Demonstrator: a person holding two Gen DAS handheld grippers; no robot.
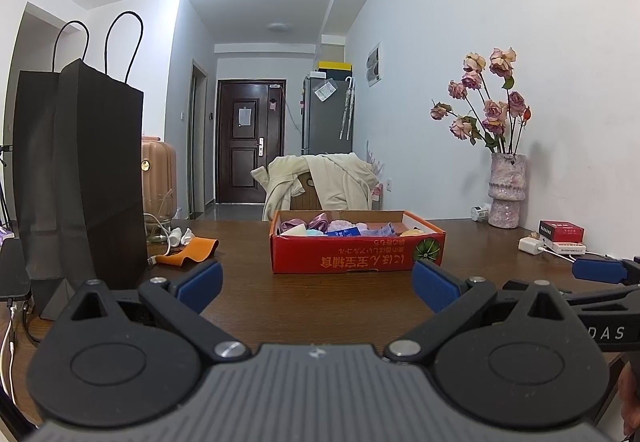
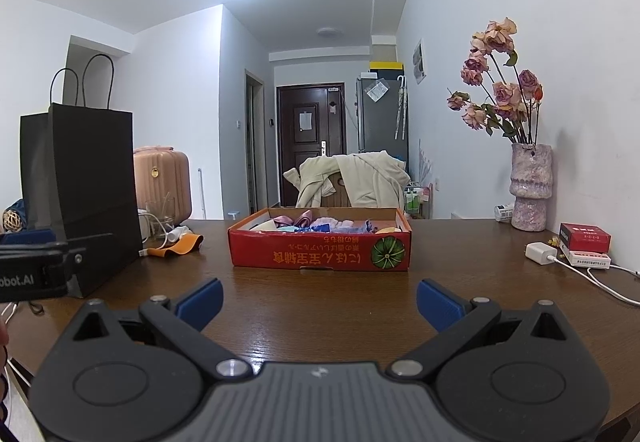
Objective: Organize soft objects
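Note:
A shallow red cardboard box stands on the brown wooden table, ahead of both grippers. It holds several soft objects in pink, purple, blue and yellow. An orange cloth strip lies on the table left of the box. My left gripper is open and empty, low over the table in front of the box. My right gripper is open and empty, also short of the box. One blue finger of the right gripper shows at the right edge of the left wrist view.
A tall black paper bag stands at the left. A vase of dried roses, a red pack and a white charger with cable sit at the right by the wall. A chair draped with a cream coat stands behind the table.

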